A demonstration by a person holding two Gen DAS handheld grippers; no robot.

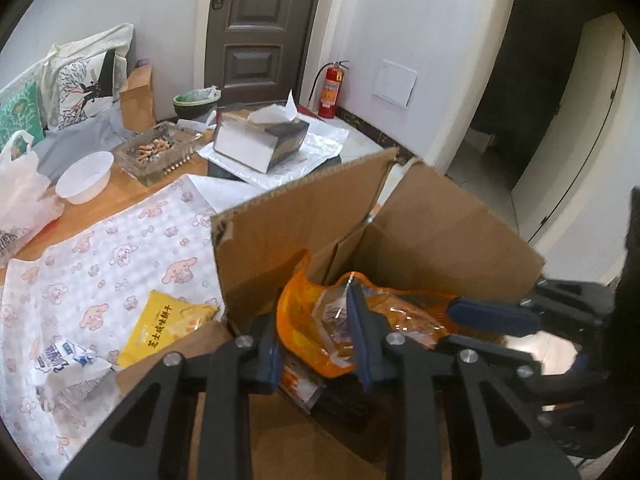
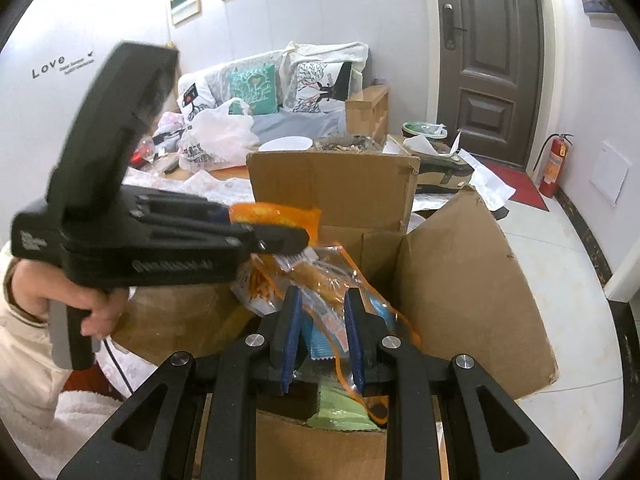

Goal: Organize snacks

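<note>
Fingers of both grippers, left gripper [image 1: 316,344] and right gripper [image 2: 322,336], clench the orange snack bag [image 1: 320,320] above the open cardboard box [image 1: 440,232].

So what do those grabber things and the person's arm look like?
Both are black plastic. The left gripper and right gripper have blue ribbed pads, silver bolts and triangle cut-outs. The left one has a pistol handle, a boxy top and a black cable. The sleeve is cream and fluffy.
</note>
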